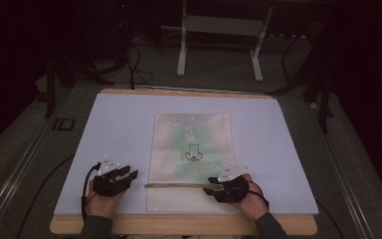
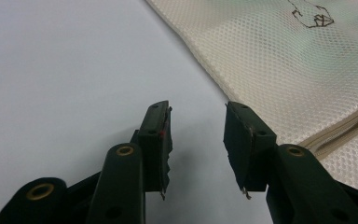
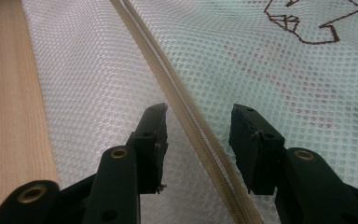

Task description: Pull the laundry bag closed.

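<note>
A cream mesh bag point(image 1: 191, 159) with a small dark embroidered figure point(image 1: 193, 152) lies flat on the white mat point(image 1: 109, 129); something green shows faintly inside. A beige zipper point(image 1: 179, 185) runs across its near end. My right gripper point(image 1: 213, 183) stands open over the bag's right near part, its jaws either side of the zipper point(image 3: 186, 107). My left gripper point(image 1: 132, 174) is open above the bare mat just left of the bag, nothing between its jaws. The bag's edge point(image 2: 279, 65) lies to the right of the left jaws.
The mat covers a wooden table whose front edge point(image 1: 179, 224) runs just below the hands. Beyond the table's far edge stand the legs of a white frame point(image 1: 181, 55) and loose cables point(image 1: 134, 69) on the dark floor.
</note>
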A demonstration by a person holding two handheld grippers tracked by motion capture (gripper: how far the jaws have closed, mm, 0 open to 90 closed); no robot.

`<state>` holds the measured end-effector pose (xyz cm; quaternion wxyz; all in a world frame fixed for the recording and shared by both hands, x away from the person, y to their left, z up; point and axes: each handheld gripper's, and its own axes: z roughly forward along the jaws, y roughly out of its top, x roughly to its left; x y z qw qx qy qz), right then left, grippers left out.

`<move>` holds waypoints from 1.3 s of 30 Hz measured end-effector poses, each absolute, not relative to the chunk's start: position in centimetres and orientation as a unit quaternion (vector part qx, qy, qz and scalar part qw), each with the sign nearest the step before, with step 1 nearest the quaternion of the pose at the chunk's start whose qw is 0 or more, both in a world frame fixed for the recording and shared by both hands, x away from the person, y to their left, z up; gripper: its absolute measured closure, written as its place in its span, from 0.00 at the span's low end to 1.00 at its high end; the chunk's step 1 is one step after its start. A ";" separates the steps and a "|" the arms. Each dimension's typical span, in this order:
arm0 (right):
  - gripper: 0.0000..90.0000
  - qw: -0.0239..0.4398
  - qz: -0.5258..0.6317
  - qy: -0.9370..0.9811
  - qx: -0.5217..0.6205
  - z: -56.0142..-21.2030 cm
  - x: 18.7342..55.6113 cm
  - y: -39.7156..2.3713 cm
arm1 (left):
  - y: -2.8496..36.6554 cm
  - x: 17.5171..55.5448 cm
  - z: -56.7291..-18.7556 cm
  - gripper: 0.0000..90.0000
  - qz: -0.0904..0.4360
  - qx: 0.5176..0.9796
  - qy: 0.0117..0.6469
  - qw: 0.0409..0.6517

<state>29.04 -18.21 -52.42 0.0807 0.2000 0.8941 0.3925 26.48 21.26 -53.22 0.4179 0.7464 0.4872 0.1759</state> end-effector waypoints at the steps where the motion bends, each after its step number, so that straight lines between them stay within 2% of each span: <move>1: 0.62 0.081 0.391 0.895 0.197 -52.4 29.0 -18.1 | 21.3 26.5 -53.2 0.67 0.176 0.747 0.487 0.418; 39: 0.70 0.071 0.286 0.953 0.076 -49.7 30.1 -8.9 | 22.2 26.4 -53.0 0.71 0.163 0.747 0.486 0.423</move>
